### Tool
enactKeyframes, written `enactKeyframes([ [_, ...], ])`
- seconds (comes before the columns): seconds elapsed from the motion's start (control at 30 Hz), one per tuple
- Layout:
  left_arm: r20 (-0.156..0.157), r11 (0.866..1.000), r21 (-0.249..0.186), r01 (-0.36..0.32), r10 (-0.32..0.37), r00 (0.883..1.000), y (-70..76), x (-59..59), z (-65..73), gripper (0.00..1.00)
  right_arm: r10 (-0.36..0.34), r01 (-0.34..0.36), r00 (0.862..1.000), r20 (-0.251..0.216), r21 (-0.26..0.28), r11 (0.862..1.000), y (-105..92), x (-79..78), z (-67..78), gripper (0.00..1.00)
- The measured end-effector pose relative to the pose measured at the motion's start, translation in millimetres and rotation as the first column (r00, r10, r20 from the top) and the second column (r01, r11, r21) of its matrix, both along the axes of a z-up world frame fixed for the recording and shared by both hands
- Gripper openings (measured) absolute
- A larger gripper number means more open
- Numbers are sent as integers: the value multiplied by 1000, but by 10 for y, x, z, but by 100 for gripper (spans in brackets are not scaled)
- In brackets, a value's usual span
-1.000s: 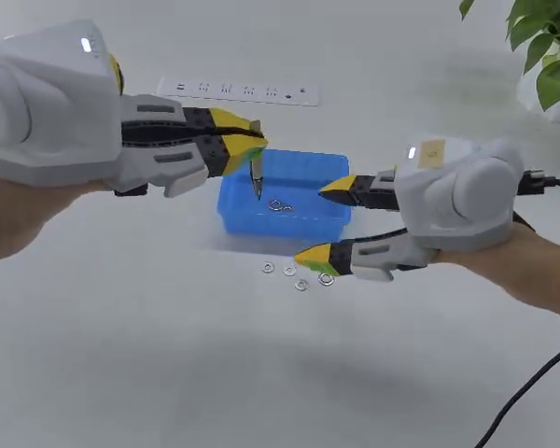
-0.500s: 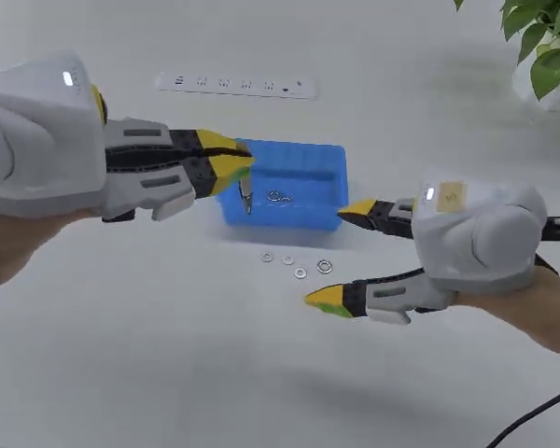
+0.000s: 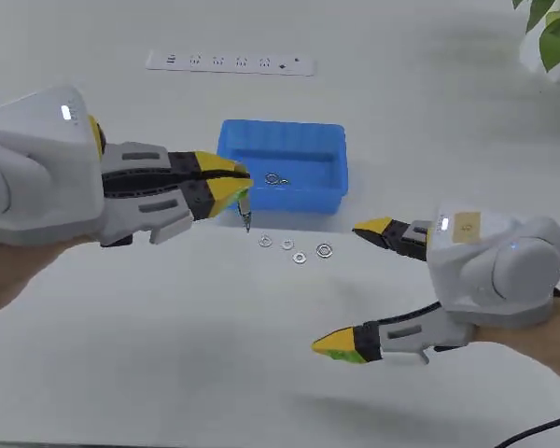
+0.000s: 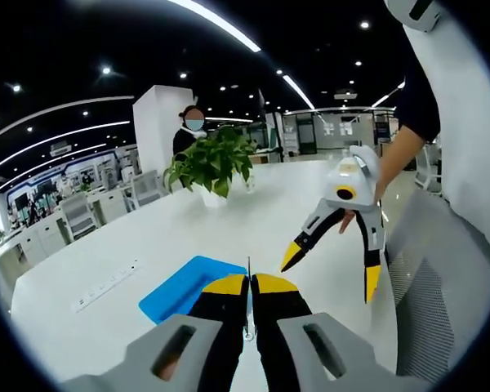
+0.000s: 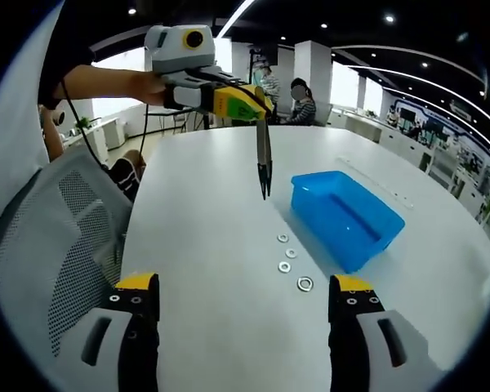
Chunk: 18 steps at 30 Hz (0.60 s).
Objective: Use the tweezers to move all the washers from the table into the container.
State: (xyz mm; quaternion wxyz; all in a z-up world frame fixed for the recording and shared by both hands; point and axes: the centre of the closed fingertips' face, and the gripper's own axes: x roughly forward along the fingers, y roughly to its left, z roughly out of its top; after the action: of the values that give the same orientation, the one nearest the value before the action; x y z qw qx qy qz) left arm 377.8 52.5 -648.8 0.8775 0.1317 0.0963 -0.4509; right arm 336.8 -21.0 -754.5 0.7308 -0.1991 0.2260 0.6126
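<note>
Our left tool [image 3: 241, 182] grips the tweezers [image 3: 245, 217] beside the loose washers [image 3: 299, 252]

We have the left tool's jaws closed tight on the tweezers, whose tips point down just left of four washers lying in a loose row on the white worktop [image 3: 168, 355] — right in front of the blue container [image 3: 280, 201], where other washers [image 3: 276, 179] lie inside. Our right tool [image 3: 336, 287] hangs nearer to us, jaws spread wide and holding nothing — apart from the washers.

On table [image 3: 168, 355], washers [image 3: 299, 250] just before container [image 3: 289, 198], power strip [image 3: 229, 63] behind.
</note>
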Motion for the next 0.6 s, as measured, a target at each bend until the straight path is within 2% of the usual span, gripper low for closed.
enactKeyframes([
  [0.13,-31,1000,1,18,-18,999,-66,-6,-118,6,15,-16,1000,-24,-15,1000,-13,-95,-107,92],
  [0.3,-46,999,8,34,-34,998,-135,7,-226,6,-1,0,999,-35,-29,1000,-73,-111,-200,100],
  [0.4,-51,999,-1,34,-34,998,-146,38,-264,6,-31,31,998,-50,5,999,-96,-72,-162,100],
  [0.6,-56,999,-9,39,-40,998,-156,90,-337,6,-75,78,995,-62,41,996,-141,31,-89,100],
])
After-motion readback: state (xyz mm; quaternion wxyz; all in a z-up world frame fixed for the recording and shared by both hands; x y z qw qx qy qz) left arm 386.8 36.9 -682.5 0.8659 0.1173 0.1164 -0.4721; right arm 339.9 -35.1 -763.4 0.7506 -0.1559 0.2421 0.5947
